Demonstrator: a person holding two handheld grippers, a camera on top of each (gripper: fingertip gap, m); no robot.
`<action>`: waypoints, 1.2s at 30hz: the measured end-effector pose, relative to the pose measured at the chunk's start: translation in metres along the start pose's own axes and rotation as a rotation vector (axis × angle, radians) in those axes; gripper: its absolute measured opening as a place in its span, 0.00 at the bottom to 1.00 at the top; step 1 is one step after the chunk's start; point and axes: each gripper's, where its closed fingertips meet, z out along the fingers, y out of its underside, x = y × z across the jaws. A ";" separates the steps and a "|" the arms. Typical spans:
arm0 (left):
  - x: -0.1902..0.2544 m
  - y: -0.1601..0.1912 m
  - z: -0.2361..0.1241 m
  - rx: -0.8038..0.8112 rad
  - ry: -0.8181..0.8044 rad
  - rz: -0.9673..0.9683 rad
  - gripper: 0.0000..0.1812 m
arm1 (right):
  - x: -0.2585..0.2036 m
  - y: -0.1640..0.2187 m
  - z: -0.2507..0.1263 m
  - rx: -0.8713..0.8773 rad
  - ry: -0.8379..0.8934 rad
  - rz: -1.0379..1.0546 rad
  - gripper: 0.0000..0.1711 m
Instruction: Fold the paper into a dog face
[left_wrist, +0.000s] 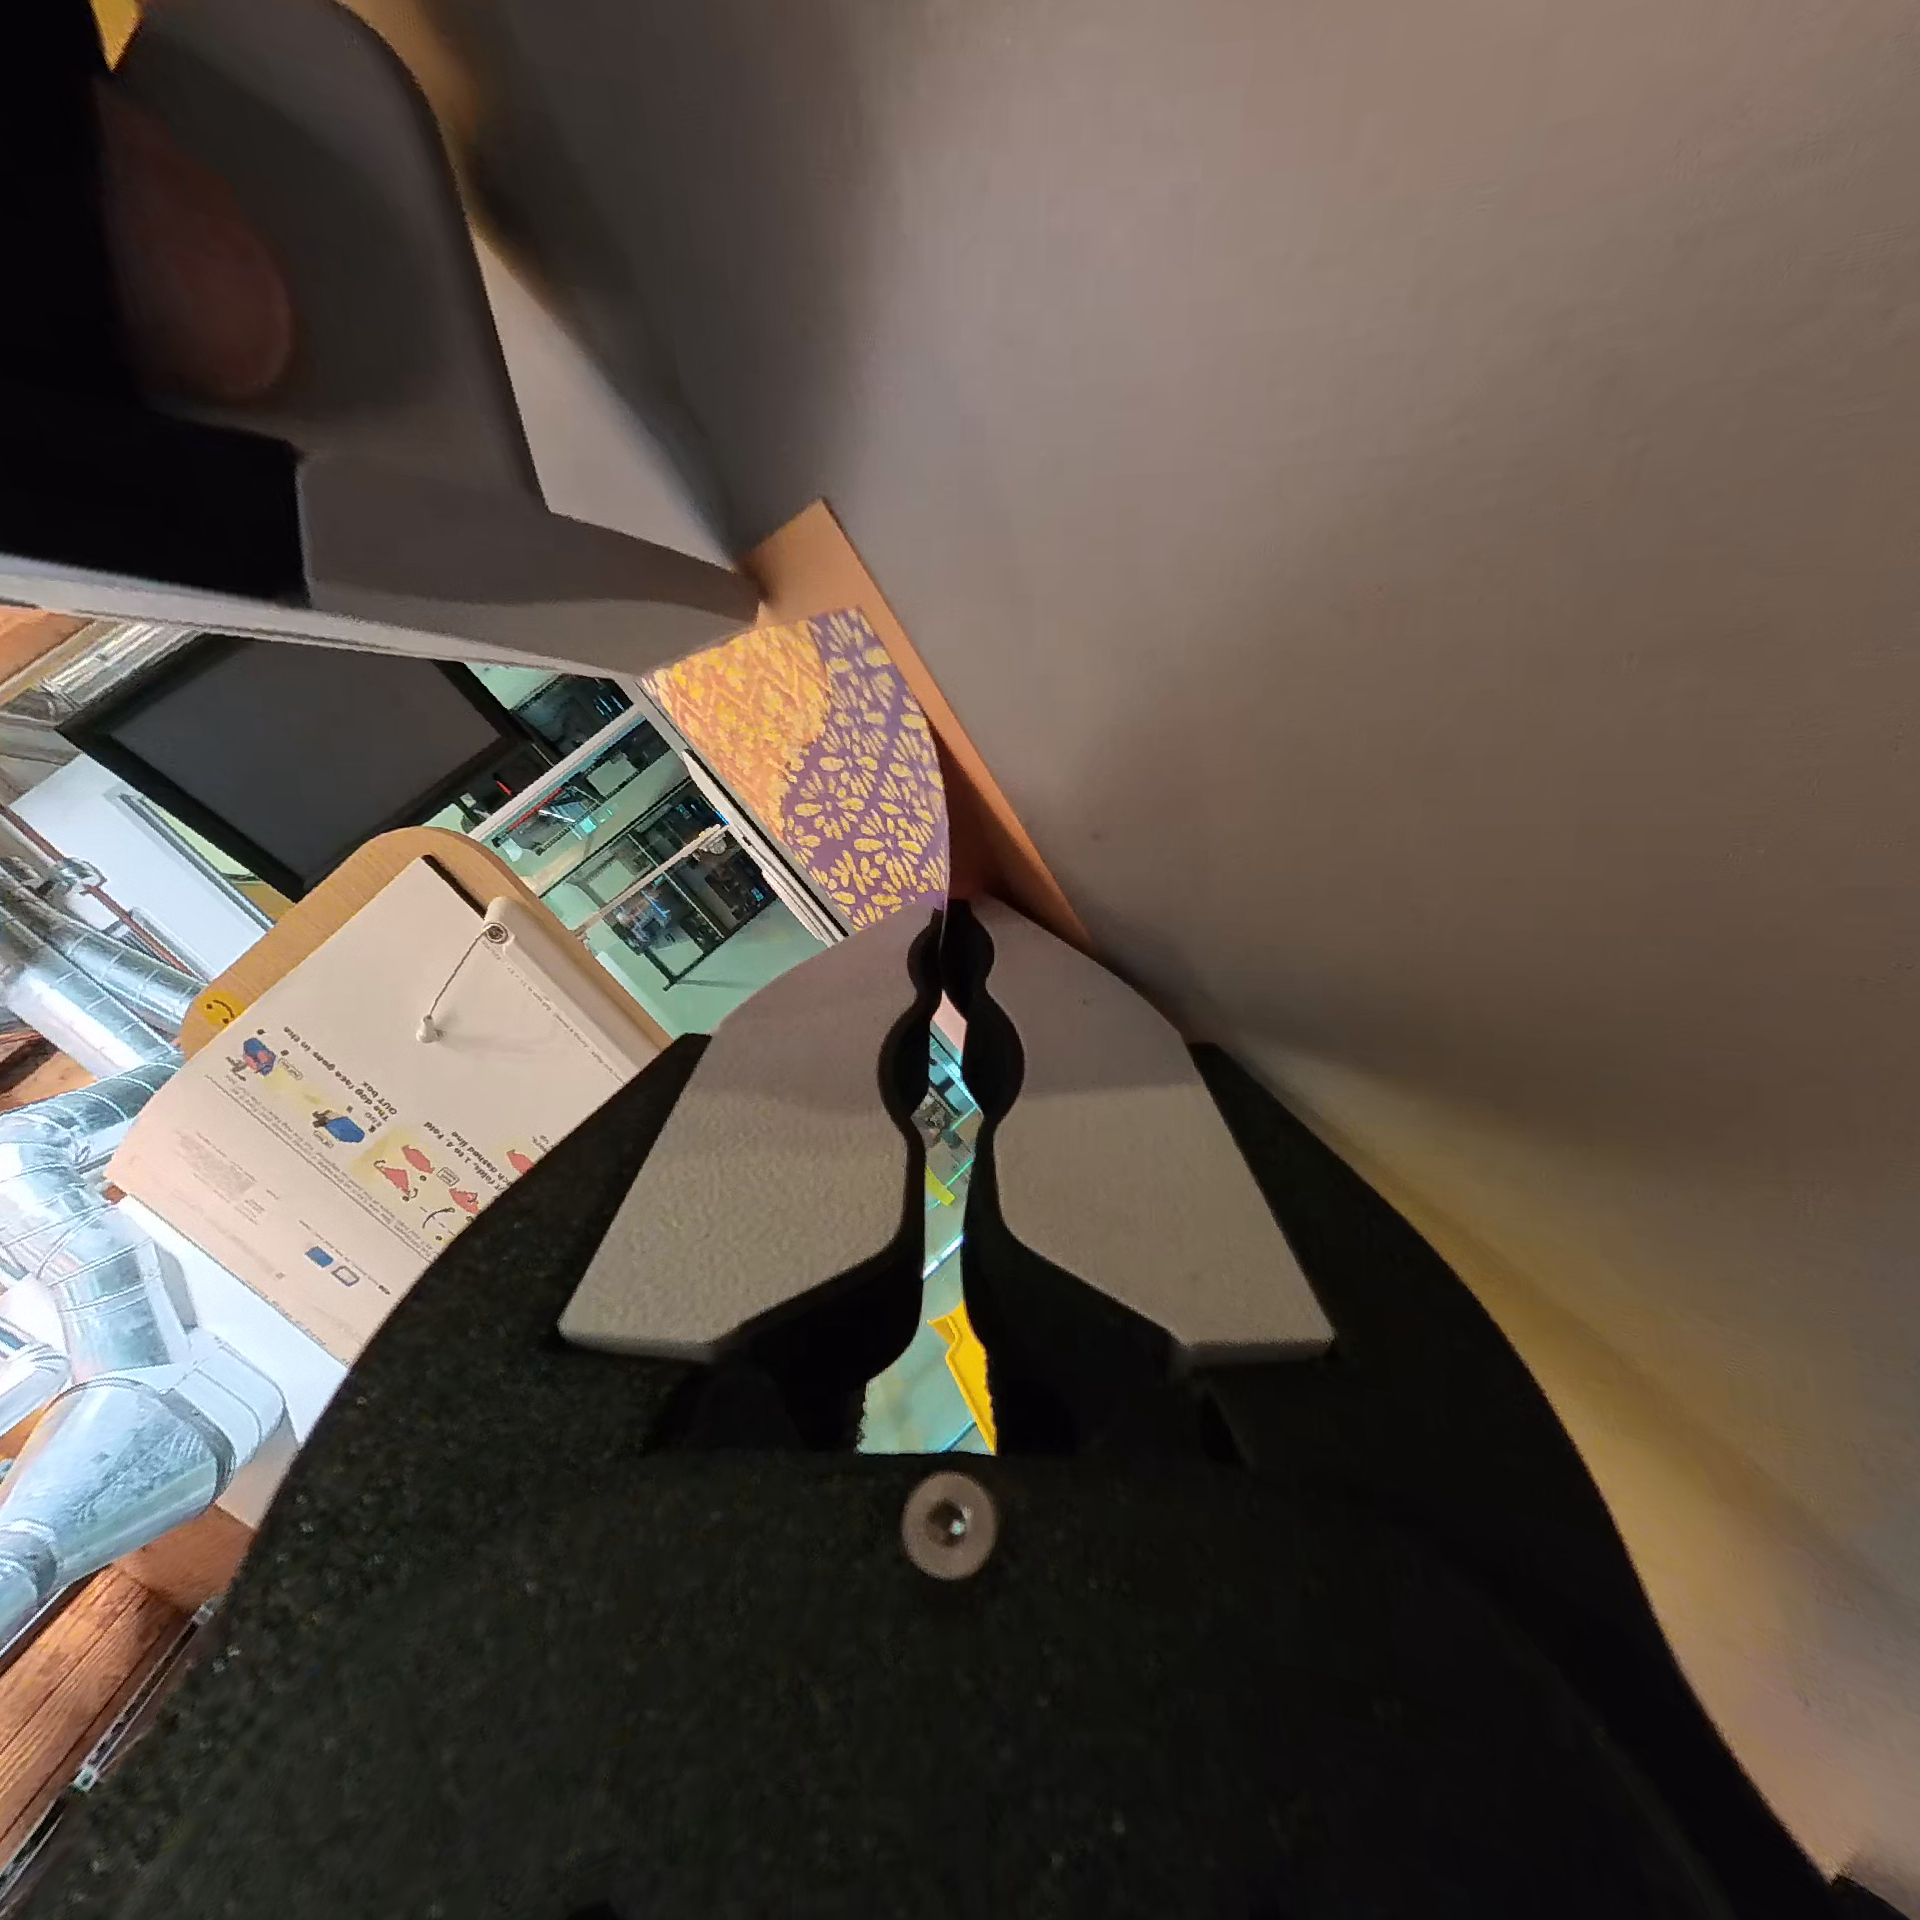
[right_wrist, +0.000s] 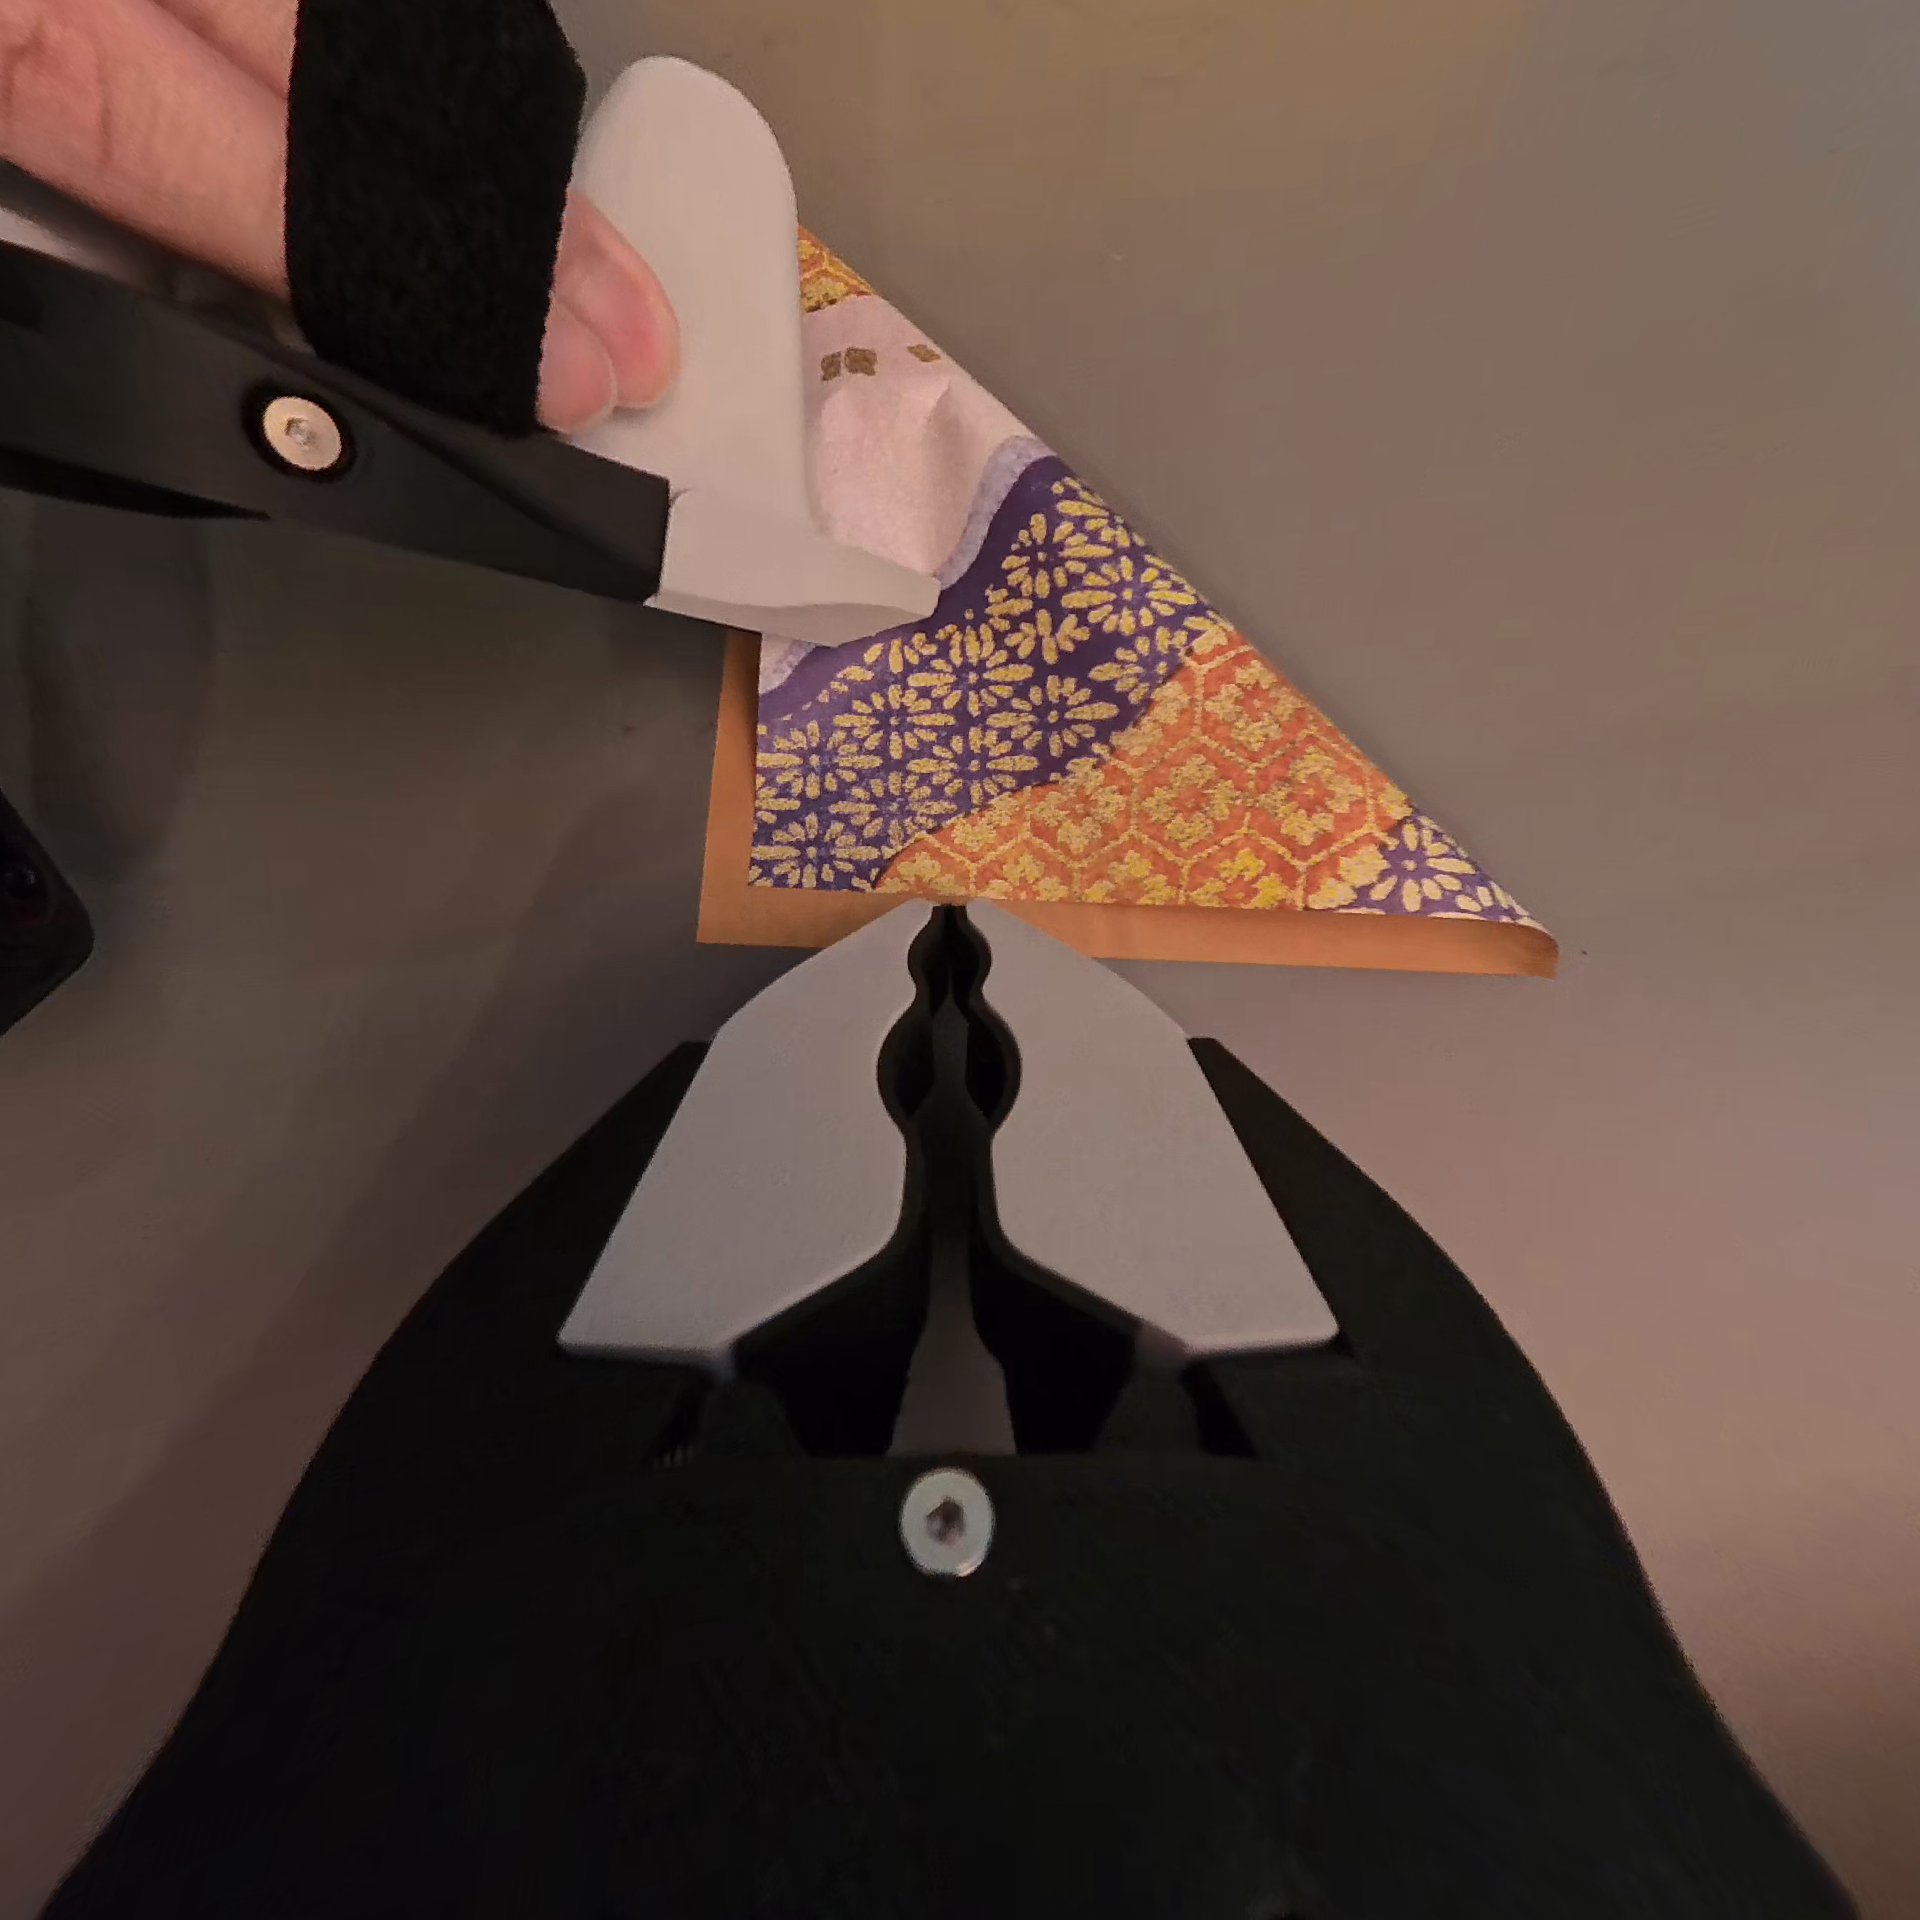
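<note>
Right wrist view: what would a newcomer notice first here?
The patterned paper, purple and orange with gold flowers, folded into a triangle on the grey table, plain orange underside showing along its near edge. The right gripper is shut on that near edge at centre. The left gripper, held by a hand, presses on the paper's upper left part.

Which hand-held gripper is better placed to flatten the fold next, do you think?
Probably the right hand-held gripper: shut, its tips sit at the lower edge of the paper, near the rounded fold; the left hand-held gripper clamps the far side.
</note>
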 end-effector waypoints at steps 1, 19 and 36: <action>0.000 0.000 0.000 -0.002 0.000 0.003 0.00 | 0.000 0.000 0.000 0.004 -0.003 0.002 0.02; 0.002 -0.001 0.001 -0.006 0.012 -0.005 0.00 | -0.017 0.002 -0.008 -0.027 -0.050 -0.203 0.07; 0.002 -0.001 0.001 -0.002 0.012 -0.022 0.00 | -0.016 -0.003 -0.003 0.010 -0.130 -0.077 0.01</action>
